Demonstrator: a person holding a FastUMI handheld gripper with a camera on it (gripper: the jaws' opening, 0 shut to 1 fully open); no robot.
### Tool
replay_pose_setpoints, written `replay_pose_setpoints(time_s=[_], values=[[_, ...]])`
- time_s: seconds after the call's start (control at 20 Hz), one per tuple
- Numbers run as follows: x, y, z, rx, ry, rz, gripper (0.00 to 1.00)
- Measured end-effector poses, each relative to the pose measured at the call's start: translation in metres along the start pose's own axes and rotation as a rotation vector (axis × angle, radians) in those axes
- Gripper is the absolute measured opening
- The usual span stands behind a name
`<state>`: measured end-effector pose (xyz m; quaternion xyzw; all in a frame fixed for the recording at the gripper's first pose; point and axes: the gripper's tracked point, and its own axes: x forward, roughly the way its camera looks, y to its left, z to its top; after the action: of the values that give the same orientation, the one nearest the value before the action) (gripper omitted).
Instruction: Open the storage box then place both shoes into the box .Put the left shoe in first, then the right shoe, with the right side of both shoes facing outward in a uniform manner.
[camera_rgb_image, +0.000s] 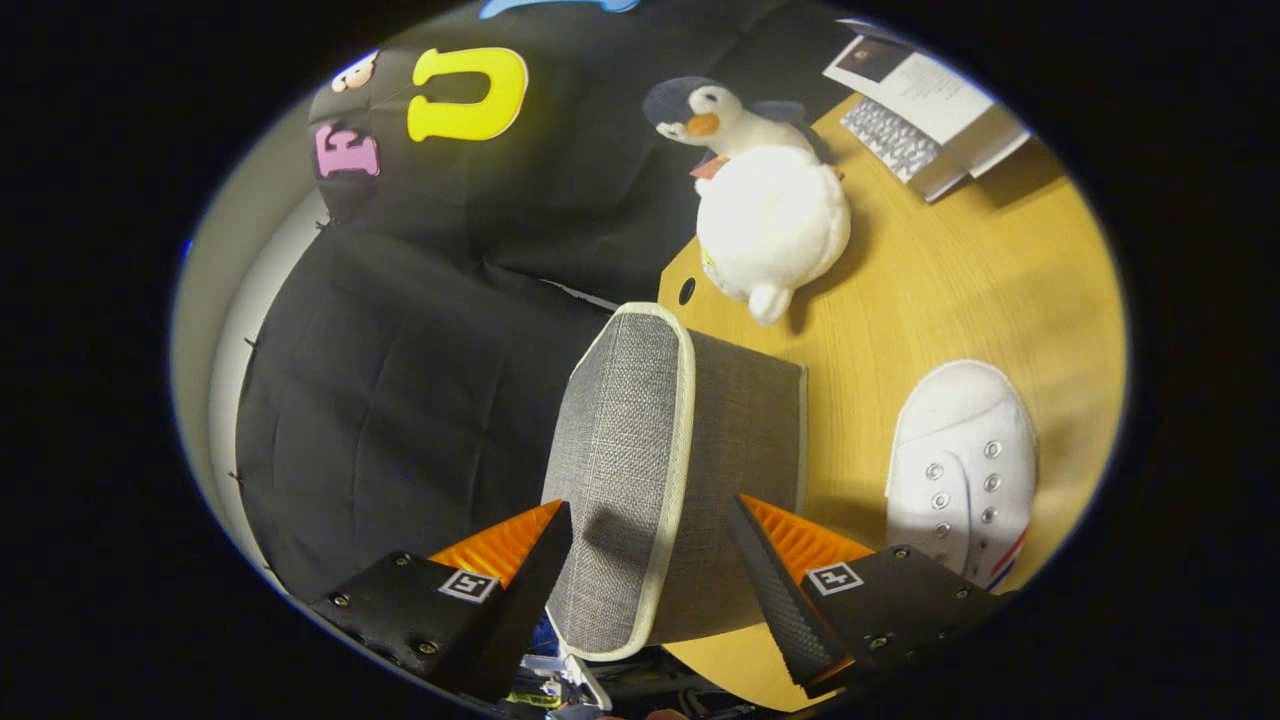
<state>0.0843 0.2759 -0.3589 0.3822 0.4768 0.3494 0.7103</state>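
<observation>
- The wooden table (950, 290) spreads to your right and far side, with the black cloth wall standing to the left of it.
- The grey fabric storage box (660, 470) sits at the table's left edge, directly between your fingers and reaching beyond them; its pale-trimmed lid (620, 450) faces you, apparently closed against the box body.
- Your gripper (650, 560) is spread wide: each finger sits just outside the box, one to its left and one to its right, and you cannot tell from here whether either touches the fabric. Nothing is clamped.
- A plush penguin (765, 210) lies farther back on the table, beyond the box and apart from it.
- One white lace-up shoe (960, 470) rests on the table to the right of the box, just past your right finger, toe pointing away from you.
- A laptop (925, 110) sits at the far right corner.
</observation>
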Motion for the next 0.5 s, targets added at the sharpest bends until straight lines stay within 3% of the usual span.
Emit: replay_pose_setpoints(time_s=[0.15, 0.25, 0.35, 0.4, 0.45, 0.5], values=[[0.01, 0.01, 0.0, 0.08, 0.019, 0.049, 0.88], [0.01, 0.017, 0.005, 0.093, 0.02, 0.066, 0.67], [0.022, 0.021, 0.004, 0.08, 0.016, 0.073, 0.38], [0.0, 0.031, 0.011, 0.081, 0.029, 0.103, 0.25], [0.0, 0.033, 0.011, 0.074, 0.026, 0.093, 0.24], [-0.001, 0.037, 0.015, 0.065, 0.028, 0.088, 0.04]])
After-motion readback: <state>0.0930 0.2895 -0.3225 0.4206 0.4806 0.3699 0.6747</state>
